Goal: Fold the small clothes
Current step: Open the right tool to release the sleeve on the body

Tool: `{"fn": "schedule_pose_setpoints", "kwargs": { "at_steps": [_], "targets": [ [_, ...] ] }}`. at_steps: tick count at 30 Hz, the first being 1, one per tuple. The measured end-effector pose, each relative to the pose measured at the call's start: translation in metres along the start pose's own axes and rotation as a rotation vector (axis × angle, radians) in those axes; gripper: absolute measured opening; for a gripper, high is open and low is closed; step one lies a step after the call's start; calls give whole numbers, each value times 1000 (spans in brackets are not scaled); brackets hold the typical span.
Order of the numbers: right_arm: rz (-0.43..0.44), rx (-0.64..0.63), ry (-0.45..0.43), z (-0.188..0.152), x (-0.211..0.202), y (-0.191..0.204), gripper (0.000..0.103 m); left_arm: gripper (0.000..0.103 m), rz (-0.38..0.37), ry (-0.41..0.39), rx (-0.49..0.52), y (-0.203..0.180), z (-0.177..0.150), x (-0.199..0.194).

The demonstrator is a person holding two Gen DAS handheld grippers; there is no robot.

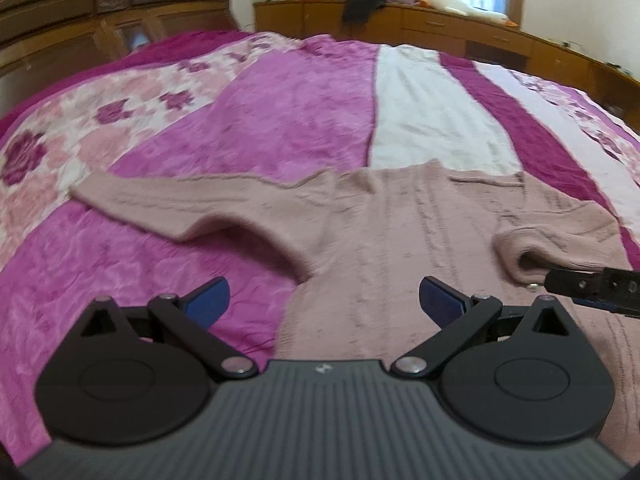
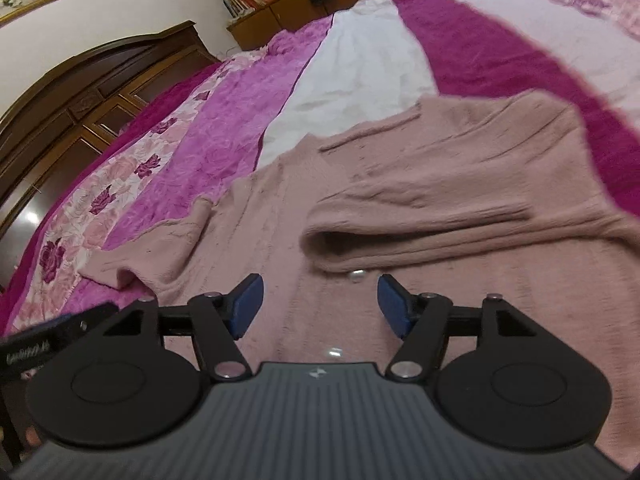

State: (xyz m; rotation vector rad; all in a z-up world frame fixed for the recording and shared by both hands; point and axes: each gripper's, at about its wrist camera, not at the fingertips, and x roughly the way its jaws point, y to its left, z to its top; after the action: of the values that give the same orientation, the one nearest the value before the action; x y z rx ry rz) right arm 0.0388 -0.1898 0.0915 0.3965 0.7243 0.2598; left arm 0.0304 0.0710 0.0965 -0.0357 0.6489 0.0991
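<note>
A dusty-pink knit sweater [image 1: 400,232] lies flat on the bed, its left sleeve [image 1: 168,204] stretched out to the side. The right sleeve [image 2: 420,232] is folded inward across the body, cuff toward the middle. My left gripper [image 1: 324,304] hovers open over the sweater's lower left edge, nothing between its blue pads. My right gripper [image 2: 320,304] is open just in front of the folded sleeve's cuff, holding nothing; it also shows at the right edge of the left wrist view, right gripper [image 1: 592,284] beside the cuff.
The bed carries a pink, magenta and white floral cover [image 1: 280,112]. A dark wooden headboard [image 1: 80,12] stands at the left. A wooden dresser [image 1: 400,20] with clothes, books and a plush toy runs along the far wall.
</note>
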Motion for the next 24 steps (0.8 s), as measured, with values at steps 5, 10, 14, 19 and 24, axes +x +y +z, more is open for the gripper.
{"fn": "schedule_pose_setpoints", "kwargs": {
  "at_steps": [5,10,14,19,24],
  "targets": [
    [-74,26,-70,4,-30,-27,71,103,-53,-10,58,-29,5,2],
    [-134,82,-117,4,-44,-52,71,103,-100,-8,106,-58,5,7],
    [-184,123,-150,6,-47,-70,71,103,-133,-19,158,-81,5,9],
    [-179,209,-187,9,-48,-91,71,103,-193,-10,194,-109,4,21],
    [-176,275,-213,11,-49,-112,71,102,-252,-19,236,-135,2,31]
  ]
}}
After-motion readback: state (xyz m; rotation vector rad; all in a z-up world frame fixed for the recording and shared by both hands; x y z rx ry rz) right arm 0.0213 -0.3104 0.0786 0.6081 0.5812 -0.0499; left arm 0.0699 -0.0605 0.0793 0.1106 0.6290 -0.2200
